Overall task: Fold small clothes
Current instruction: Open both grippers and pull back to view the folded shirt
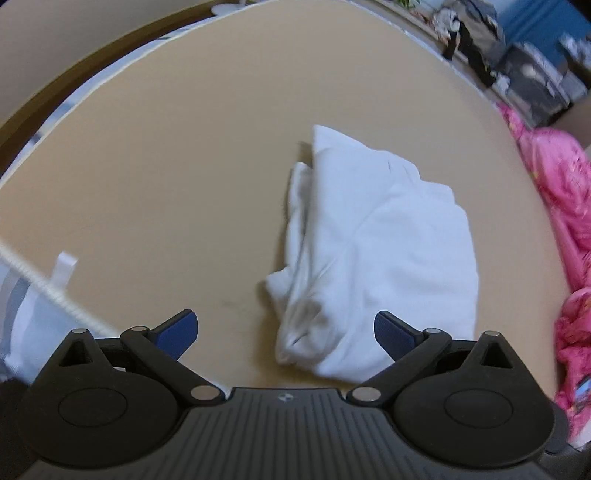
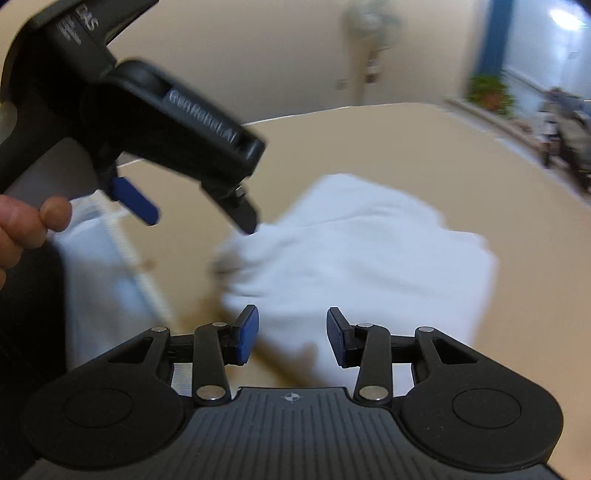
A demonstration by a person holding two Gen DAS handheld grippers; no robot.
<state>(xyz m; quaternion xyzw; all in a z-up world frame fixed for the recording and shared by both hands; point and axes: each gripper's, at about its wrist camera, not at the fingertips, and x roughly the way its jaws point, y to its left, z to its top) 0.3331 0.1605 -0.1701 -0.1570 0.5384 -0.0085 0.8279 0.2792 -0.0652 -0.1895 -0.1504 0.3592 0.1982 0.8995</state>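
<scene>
Tan counter [image 1: 166, 166] with a white edge fills most of both views. Cream wall [image 2: 258, 55] behind it. Potted green plant [image 2: 489, 92] on a ledge to the right. Blue upright strip [image 2: 496, 33] beside a bright pane. Dark boxes [image 1: 532, 85] stacked far right, blurred. Light even, indoor.

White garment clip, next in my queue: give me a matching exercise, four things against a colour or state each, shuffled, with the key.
Things:
1. white garment
2. pink fabric
3. left gripper
4. table

States:
A. jaws wide apart, nothing between them
B. tan, bare surface
C. folded bundle lying on the table
D. bunched at the table's right edge in the left wrist view

Pairs: 1-C, 2-D, 3-A, 4-B
</scene>
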